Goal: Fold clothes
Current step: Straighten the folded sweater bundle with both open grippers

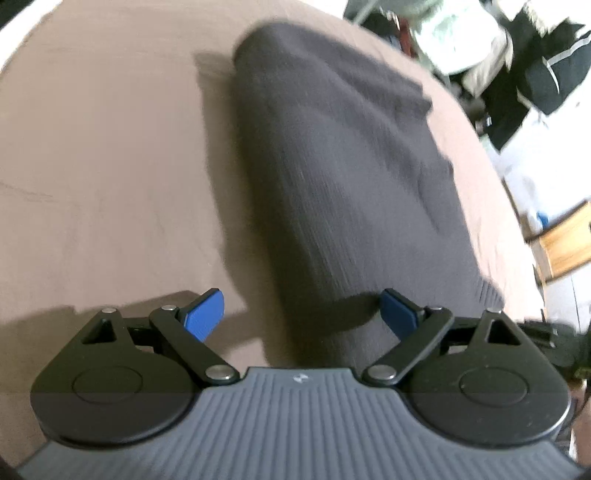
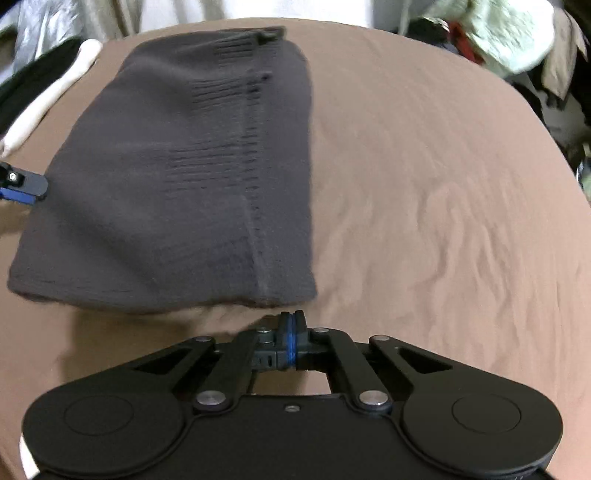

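Where the right wrist view begins, nearest the lens, the right gripper (image 2: 292, 316) is seen with its blue-lined pads pressed flat together and nothing caught between them; it is held just short of the near hem of a dark grey ribbed knit garment (image 2: 177, 177), apart from the cloth. That garment is laid folded on a brown bedsheet (image 2: 424, 206), with a vertical seam or fold line running up its right portion and ribbed edges stacked at its far end. At the garment's left edge, one blue-padded finger of the left gripper (image 2: 26, 188) is seen at the frame border, touching or very nearly touching the knit; which of the two cannot be told. Farther off, a pale rolled item (image 2: 51, 96) is laid along the sheet's left edge, and a heap of clothes (image 2: 517, 33) is blurred beyond the far right corner. In the left wrist view, the left gripper (image 1: 301, 314) is shown with its blue pads spread wide to either side of the garment (image 1: 332, 166), whose near end lies between them without being clamped. Beyond it the garment stretches away across the bedsheet (image 1: 103, 166), and past the sheet's right edge a wooden box (image 1: 565, 240) and blurred dark and pale clothing (image 1: 517, 66) are visible.
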`<state>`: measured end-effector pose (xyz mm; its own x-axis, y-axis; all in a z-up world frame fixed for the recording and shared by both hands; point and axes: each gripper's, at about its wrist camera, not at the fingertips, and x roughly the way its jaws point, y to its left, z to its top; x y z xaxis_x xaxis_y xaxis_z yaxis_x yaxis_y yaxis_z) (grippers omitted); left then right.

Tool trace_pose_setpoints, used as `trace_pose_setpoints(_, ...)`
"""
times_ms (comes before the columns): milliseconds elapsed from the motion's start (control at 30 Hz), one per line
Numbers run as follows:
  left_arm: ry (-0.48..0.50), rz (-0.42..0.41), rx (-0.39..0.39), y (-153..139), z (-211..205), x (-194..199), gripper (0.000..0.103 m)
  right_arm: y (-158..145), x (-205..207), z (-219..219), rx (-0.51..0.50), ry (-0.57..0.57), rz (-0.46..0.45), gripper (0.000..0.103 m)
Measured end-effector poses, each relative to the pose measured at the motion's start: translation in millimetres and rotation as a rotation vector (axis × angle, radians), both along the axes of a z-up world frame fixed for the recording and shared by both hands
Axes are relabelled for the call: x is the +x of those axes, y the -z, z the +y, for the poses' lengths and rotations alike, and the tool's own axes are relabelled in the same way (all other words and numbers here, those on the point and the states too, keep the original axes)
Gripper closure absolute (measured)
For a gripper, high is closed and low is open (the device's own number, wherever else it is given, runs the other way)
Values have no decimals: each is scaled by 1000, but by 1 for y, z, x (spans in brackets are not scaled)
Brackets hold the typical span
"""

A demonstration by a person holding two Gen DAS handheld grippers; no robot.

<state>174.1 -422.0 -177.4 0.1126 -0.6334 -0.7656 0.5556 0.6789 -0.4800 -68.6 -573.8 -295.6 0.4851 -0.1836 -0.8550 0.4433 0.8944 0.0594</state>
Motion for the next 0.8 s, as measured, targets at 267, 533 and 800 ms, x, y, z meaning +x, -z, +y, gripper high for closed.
trace_pose_setpoints(267, 53, 16, -44, -1, -20, -17, 5, -12, -2, -30, 150, 96, -187, 59)
trace_pose_setpoints(533, 232, -254, 251, 9, -36, -69, 11, -9, -10, -34, 201, 147, -263, 54)
trace_pose_setpoints(800, 243, -270, 295, 9, -20, -65, 10, -9, -17, -35, 171, 52, -210, 45)
